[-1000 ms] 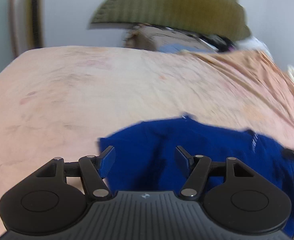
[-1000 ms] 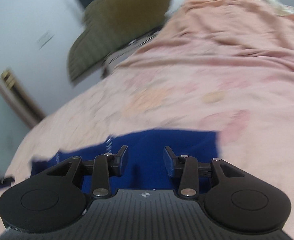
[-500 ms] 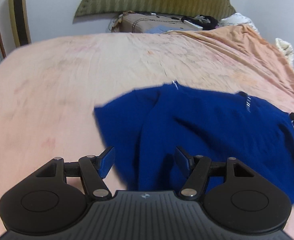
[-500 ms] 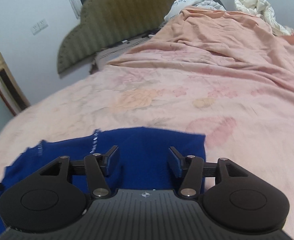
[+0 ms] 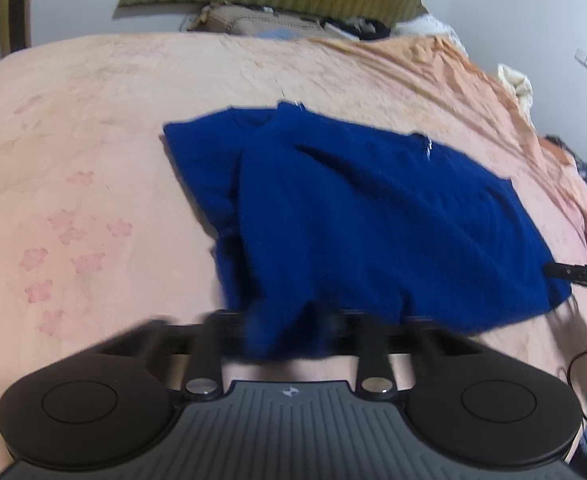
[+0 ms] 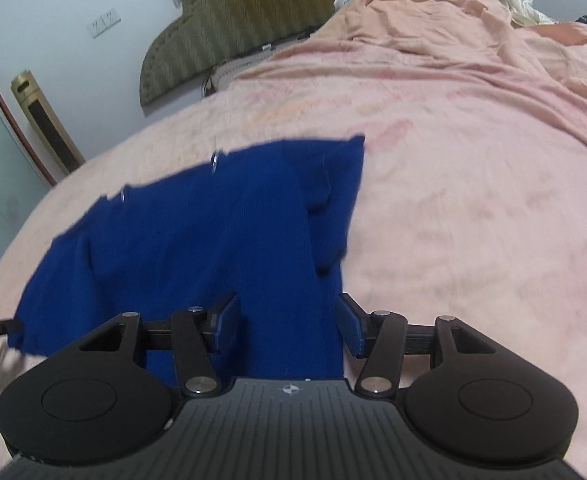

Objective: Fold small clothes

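On a bed (image 6: 473, 208) with a pink floral sheet lies a blue garment (image 5: 373, 208), spread mostly flat with one side flap turned over. The right gripper (image 6: 289, 326) has its jaws apart around the near hem. The left gripper (image 5: 289, 336) is blurred under cloth; I cannot tell its jaws' state. Folding looks barely started, with most folds remaining.

A pink floral bedsheet (image 6: 473, 200) covers the bed below an olive headboard (image 6: 245, 12).
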### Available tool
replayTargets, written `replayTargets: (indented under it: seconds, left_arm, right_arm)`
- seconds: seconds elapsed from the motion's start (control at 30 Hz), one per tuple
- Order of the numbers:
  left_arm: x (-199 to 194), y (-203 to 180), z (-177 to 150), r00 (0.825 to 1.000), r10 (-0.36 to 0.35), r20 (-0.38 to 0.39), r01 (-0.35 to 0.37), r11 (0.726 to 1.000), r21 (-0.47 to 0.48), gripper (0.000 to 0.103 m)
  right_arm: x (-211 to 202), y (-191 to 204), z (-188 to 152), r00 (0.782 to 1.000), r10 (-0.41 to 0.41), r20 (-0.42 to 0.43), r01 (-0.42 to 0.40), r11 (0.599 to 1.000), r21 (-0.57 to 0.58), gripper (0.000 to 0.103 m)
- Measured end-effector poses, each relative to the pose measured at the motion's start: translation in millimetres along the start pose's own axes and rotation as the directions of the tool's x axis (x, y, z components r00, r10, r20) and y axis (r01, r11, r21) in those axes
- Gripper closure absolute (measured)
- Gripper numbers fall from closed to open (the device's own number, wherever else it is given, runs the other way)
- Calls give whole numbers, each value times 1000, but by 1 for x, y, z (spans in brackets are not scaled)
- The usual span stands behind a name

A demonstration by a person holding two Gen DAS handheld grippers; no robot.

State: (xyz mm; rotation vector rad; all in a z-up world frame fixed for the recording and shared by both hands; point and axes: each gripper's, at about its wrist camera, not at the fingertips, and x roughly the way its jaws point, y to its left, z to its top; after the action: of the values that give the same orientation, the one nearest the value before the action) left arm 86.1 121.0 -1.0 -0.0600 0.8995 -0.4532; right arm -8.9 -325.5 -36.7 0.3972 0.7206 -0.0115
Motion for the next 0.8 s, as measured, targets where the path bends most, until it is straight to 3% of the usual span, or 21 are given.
replayTargets:
  seconds: [0.03, 0.07, 0.23, 0.33, 0.47, 0.53, 0.57, 0.63, 0.7, 0.73, 0.8]
  left_arm:
    - [1, -2, -1, 1000, 7, -4, -7, 1000, 9, 96]
    - [-1, -4, -1, 1000, 18, 3, -18, 1000, 20, 98]
    - [-34, -7, -1, 997, 39, 67, -43, 997, 70, 99]
    - [-43, -2, -3, 997, 50, 60, -55, 994, 98, 99]
    - [-18, -1, -17, 996, 80, -49, -72, 986, 148, 99]
    - [-21, 1, -17, 997, 70, -44, -63, 987, 150, 98]
    - [-25, 3, -15, 997, 59, -43, -53, 988, 143, 96]
    - [-37, 7, -7, 998, 50, -32, -46, 991, 129, 94]
    - [-49, 7, 2, 998, 66, 22, -69, 989, 133, 86]
    - [-53, 6, 9, 995, 79, 56, -86, 986, 141, 81]
    - [-57, -1, 25, 987, 88, 131, -107, 983, 150, 45]
  right_arm:
    - [0, 2, -3, 1000, -16, -1, 16, 1000, -5, 75]
    - [0, 4, -4, 999, -43, 1, 43, 999, -15, 98]
    - [-17, 13, 0, 991, -102, 86, 106, 993, -45, 98]
    - [-29, 13, 5, 986, -122, 116, 131, 989, -66, 98]
    - [-20, 5, 0, 986, -154, 68, 159, 984, -76, 98]
    - [-10, 2, -3, 988, -154, 14, 155, 984, -83, 97]
    - [-8, 3, -4, 987, -162, 0, 161, 983, -89, 88]
    - [-12, 6, -2, 981, -192, 23, 194, 976, -101, 80]
    - [-21, 6, 6, 972, -218, 88, 226, 970, -88, 68]
    - [-24, 7, 12, 969, -216, 121, 227, 971, -79, 70]
    - [-20, 10, 27, 972, -184, 146, 196, 978, -77, 70]
